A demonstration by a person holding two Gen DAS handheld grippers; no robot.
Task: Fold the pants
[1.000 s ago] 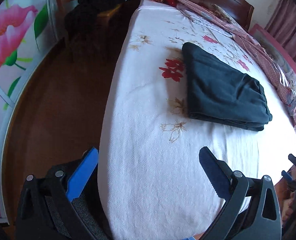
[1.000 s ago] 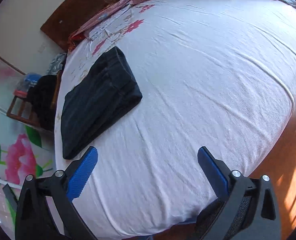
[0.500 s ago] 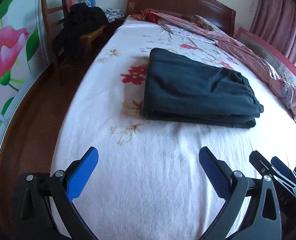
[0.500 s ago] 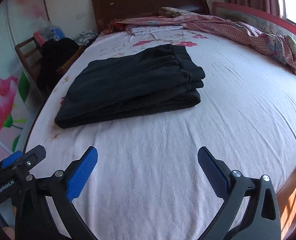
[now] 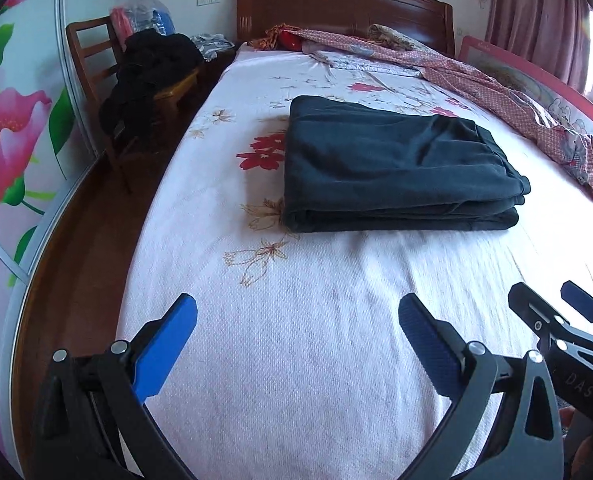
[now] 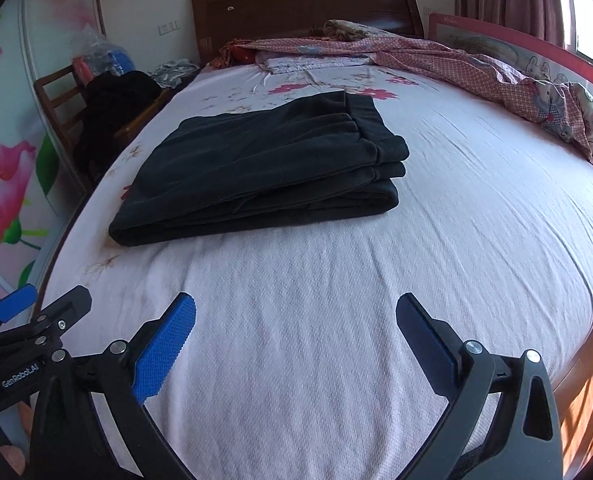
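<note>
One pair of dark pants (image 5: 392, 164) lies folded into a flat, layered rectangle on the bed (image 5: 336, 360), toward the middle of the white flowered sheet and nearer its left edge than its right. In the right wrist view the pants (image 6: 264, 168) show three or so stacked layers along their near edge, with the gathered waistband end turned to the right; the exact count of folds is hard to make out in the dark cloth.

Both grippers are held over the bare sheet at the foot end, well apart from the pants. The left gripper (image 5: 296, 336) has its blue-padded jaws spread wide with nothing between them. The right gripper (image 6: 295, 334) stands the same, jaws wide and empty. Each shows at the edge of the other's view, side by side.

Beyond the pants, a pink checked quilt (image 5: 496, 92) is bunched along the right side and head of the bed, below a dark wooden headboard (image 5: 344, 8). To the left of the bed stands a wooden chair (image 5: 96, 64) heaped with black clothing (image 5: 148, 72), in front of a wall panel printed with large pink flowers (image 5: 8, 140). Dark red curtains (image 5: 536, 12) hang at the right.
</note>
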